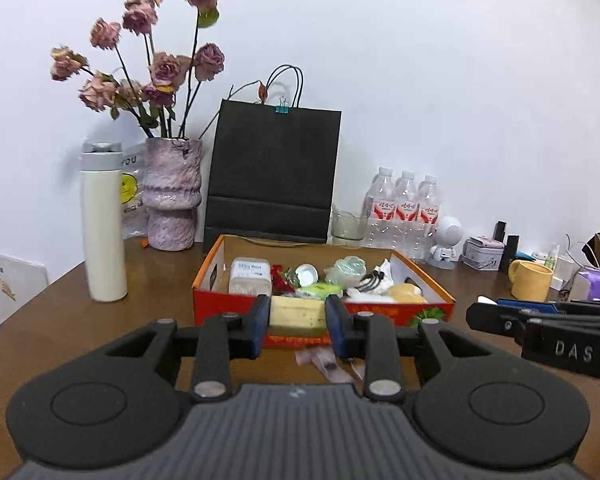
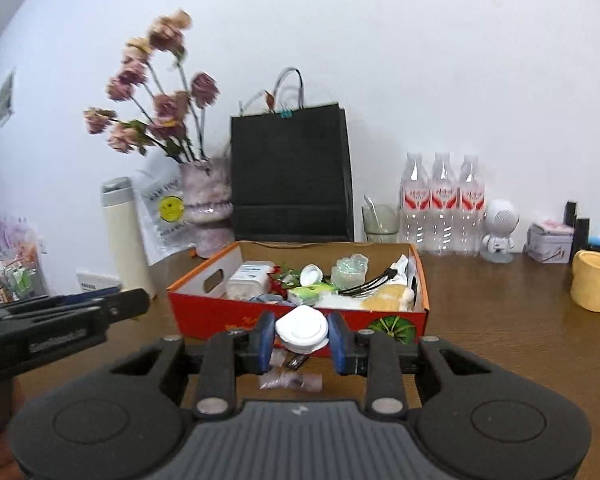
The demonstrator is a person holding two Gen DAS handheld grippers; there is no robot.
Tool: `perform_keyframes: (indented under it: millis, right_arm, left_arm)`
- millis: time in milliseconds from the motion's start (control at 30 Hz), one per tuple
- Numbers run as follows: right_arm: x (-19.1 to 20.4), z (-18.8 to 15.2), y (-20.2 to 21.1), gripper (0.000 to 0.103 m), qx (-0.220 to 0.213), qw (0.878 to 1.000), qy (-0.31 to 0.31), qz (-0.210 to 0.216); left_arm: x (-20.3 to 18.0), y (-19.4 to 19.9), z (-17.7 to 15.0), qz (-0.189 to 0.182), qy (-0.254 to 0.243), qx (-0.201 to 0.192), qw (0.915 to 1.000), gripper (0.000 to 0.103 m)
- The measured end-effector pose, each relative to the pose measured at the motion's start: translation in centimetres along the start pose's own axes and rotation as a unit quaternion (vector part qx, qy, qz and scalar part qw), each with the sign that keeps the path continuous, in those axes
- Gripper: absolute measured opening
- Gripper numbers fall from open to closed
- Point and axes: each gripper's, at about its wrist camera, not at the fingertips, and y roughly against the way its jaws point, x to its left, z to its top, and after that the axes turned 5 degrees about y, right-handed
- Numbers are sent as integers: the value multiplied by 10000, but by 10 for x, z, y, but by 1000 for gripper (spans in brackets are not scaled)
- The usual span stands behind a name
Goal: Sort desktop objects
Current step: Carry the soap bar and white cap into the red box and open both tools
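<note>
An open red and orange cardboard box [image 1: 216,300] [image 2: 204,312] stands mid-table with several small items inside: a clear case, a white cap, green packets, a black cable. My left gripper [image 1: 298,322] is shut on a pale yellow block [image 1: 298,314], held just in front of the box's near wall. My right gripper [image 2: 302,336] is shut on a round white lid-like object [image 2: 302,330], also in front of the box and above the table. Each gripper appears at the edge of the other's view, the right gripper [image 1: 540,326] and the left gripper [image 2: 60,320].
Small clear plastic packets [image 2: 290,380] lie on the brown table [image 2: 500,320] under the grippers. Behind the box stand a black paper bag [image 1: 274,176], a vase of dried roses [image 1: 172,196], a white flask [image 1: 102,224], water bottles [image 1: 404,208], a glass and a yellow mug [image 2: 594,284].
</note>
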Motion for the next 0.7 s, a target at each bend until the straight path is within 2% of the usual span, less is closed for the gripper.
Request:
perform_keyframes:
  millis: [100, 167, 367, 700]
  right_arm:
    - [9, -23, 29, 27, -353, 9994, -45, 51]
    - [14, -34, 44, 27, -496, 9987, -66, -66]
    - [22, -49, 79, 27, -846, 9961, -223, -61]
    - [20, -49, 81, 27, -1098, 9935, -289, -97]
  left_arm:
    - [-5, 30, -18, 232, -22, -200, 9995, 31]
    - [-8, 47, -28, 418, -13, -338, 9986, 31]
    - [-19, 90, -40, 479, -87, -664, 9966, 31]
    - [-15, 90, -33, 462, 86, -905, 9948, 31]
